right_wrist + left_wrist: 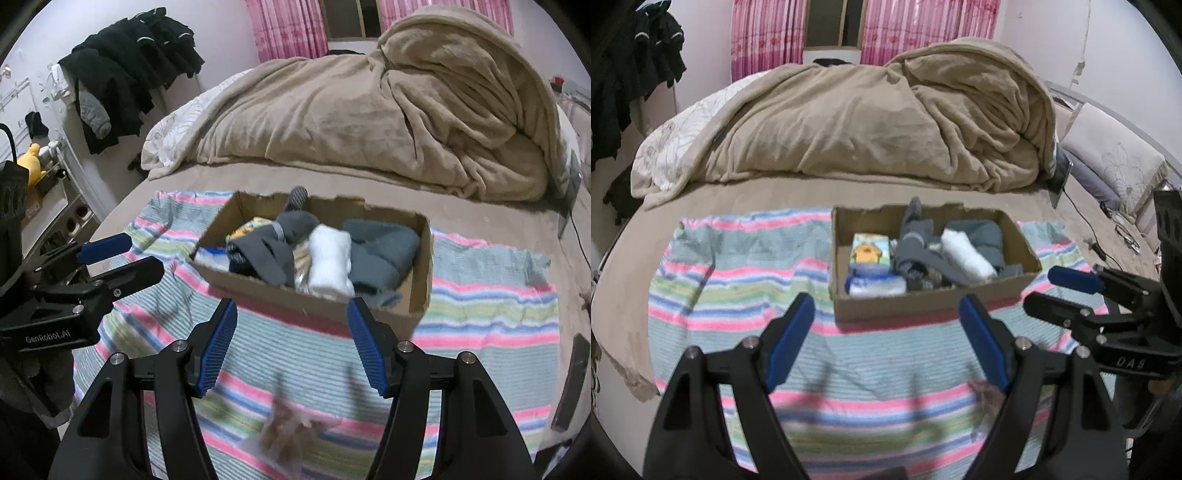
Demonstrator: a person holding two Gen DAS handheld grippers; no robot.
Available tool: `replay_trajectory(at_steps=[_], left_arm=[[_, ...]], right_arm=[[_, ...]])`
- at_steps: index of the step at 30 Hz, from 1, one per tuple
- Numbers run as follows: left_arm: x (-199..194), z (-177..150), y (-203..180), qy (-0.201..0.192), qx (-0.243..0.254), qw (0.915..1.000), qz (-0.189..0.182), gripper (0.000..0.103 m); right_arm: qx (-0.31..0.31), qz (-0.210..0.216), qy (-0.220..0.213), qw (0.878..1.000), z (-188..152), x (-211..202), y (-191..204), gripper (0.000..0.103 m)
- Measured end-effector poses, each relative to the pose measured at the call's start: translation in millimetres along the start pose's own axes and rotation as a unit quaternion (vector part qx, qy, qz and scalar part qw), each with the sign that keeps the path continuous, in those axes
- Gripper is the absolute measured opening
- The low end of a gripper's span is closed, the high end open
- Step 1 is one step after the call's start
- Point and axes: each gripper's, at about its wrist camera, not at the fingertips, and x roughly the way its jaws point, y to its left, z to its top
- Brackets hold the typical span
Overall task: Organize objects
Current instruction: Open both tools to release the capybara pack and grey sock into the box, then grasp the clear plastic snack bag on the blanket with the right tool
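A cardboard box sits on a striped cloth on the bed. It holds a rolled white sock, grey socks, a tissue pack with an orange cartoon and a blue-white packet. My left gripper is open and empty, in front of the box. My right gripper is open and empty, above a blurred clear bag of brown pieces on the cloth. Each gripper shows in the other's view: the right, the left.
A heaped beige blanket covers the far half of the bed. Pillows and a cable lie at the right. Dark clothes hang on a rack at the left. A dark flat object lies at the cloth's right.
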Motion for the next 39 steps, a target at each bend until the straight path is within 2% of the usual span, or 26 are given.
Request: replay_trajectory(at_steps=[16, 21, 30, 31, 32, 35, 39], left_arm=[[23, -57, 11, 0.064, -0.026, 0.9976, -0.008, 0.082], [27, -64, 22, 0.068, -0.037, 0.9970, 0.001, 0.082], [33, -71, 35, 0.073, -0.057, 0.9957, 0.004, 0.082], [34, -72, 35, 0.073, -0.056, 0.9957, 0.003, 0.082], [34, -73, 34, 0.074, -0.055, 0.9957, 0.002, 0.082], [35, -72, 32, 0.075, -0.054, 0.9957, 0.001, 0.082], [34, -69, 30, 0.070, -0.053, 0.9961, -0.001, 0.082]], right_arm=[[0.036, 0.004, 0.090, 0.995, -70, 33, -8, 0.065], [0.046, -0.005, 0.124, 0.991, -90, 42, -5, 0.065], [0.053, -0.001, 0.157, 0.986, -109, 60, 4, 0.065], [0.048, -0.003, 0.158, 0.986, -109, 61, 5, 0.065], [0.043, -0.004, 0.157, 0.987, -109, 61, 7, 0.059], [0.032, -0.004, 0.156, 0.987, -108, 60, 10, 0.051], [0.027, -0.008, 0.142, 0.989, -102, 53, 11, 0.050]])
